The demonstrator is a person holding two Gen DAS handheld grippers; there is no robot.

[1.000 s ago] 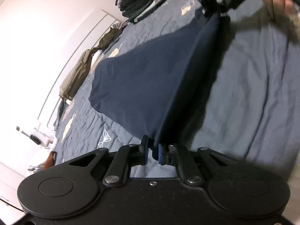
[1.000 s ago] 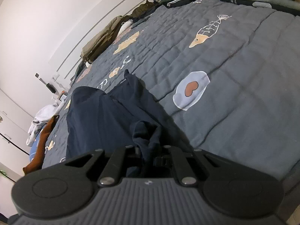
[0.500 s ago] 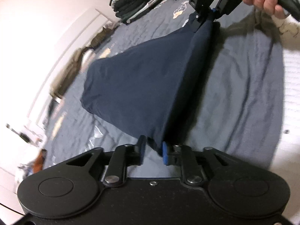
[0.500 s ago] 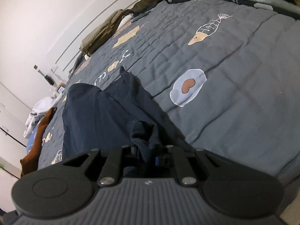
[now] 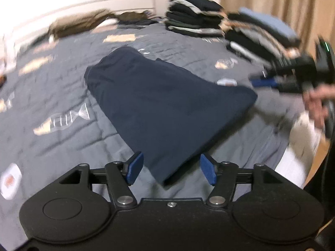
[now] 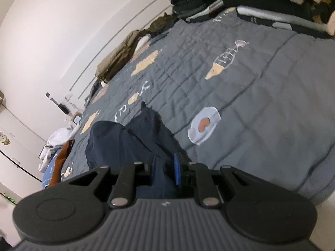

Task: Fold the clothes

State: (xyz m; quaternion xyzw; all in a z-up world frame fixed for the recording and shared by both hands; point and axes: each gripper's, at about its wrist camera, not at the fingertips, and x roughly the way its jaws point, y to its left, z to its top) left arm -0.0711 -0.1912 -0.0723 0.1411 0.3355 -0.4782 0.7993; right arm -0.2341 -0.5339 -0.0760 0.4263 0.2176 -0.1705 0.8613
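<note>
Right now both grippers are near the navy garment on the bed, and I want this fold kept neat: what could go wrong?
1. The left gripper has just been opening and its pads stand clear of the navy garment, whose near corner lies between them; a careless move could snag it.
2. The right gripper has just been opening with cloth between its pads; pulling away could drag that edge.

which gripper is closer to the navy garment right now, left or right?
Right. The right gripper has navy garment fabric between its jaws, which have just been opening. The left gripper stands wide open, jaws just opened, pads clear of the near corner.
</note>
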